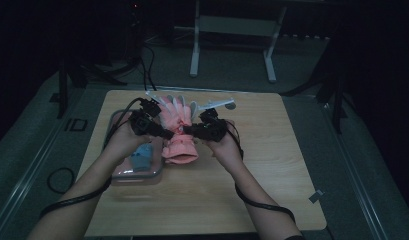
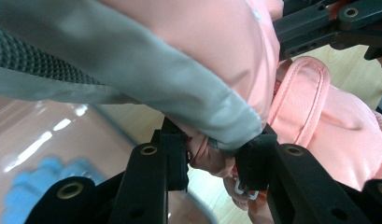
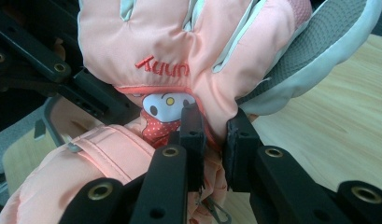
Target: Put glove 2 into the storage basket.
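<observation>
Forearms enter from the bottom of the high view. Left gripper (image 1: 167,134) has its jaws pinched on the pink glove's (image 1: 179,132) left edge; in the left gripper view the pads clamp pink fabric beside a grey finger. Below-left sits a clear tray (image 1: 142,172) with a blue item (image 1: 142,156) inside. Glove is held just above the wooden table (image 1: 272,165), fingers pointing away, cuff toward the person. Right gripper (image 1: 188,131) is also nearly closed, gripping the glove near its cartoon patch (image 3: 163,109).
</observation>
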The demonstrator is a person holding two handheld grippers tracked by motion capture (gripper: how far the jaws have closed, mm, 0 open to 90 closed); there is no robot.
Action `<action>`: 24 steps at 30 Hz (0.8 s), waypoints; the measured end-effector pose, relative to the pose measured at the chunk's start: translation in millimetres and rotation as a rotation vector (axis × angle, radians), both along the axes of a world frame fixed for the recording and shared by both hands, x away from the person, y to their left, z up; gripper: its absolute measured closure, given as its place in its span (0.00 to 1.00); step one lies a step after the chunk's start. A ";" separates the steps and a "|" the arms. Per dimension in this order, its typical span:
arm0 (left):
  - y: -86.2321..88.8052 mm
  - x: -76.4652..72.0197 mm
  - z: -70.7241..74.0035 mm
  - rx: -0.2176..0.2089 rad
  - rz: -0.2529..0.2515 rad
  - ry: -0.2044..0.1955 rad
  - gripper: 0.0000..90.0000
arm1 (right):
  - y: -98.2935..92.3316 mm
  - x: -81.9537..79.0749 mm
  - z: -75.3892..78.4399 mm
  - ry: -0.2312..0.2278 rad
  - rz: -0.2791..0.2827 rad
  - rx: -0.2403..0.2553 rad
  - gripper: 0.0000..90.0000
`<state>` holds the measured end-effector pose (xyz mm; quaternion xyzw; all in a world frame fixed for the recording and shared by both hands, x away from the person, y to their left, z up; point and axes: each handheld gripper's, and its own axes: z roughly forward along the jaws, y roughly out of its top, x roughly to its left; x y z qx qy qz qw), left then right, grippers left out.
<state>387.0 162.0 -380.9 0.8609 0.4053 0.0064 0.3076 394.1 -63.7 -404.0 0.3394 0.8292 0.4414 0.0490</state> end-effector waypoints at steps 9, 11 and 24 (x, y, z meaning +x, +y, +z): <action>50.4 -8.2 10.5 0.037 0.056 0.002 0.76 | 51.8 2.6 3.7 0.003 0.038 0.032 0.89; 60.2 -8.0 10.9 0.047 0.063 0.008 0.76 | 63.3 3.5 2.3 0.007 0.041 0.045 0.89; 106.6 2.3 -34.2 0.079 0.075 0.082 0.76 | 116.4 11.2 -44.6 0.093 0.027 0.073 0.89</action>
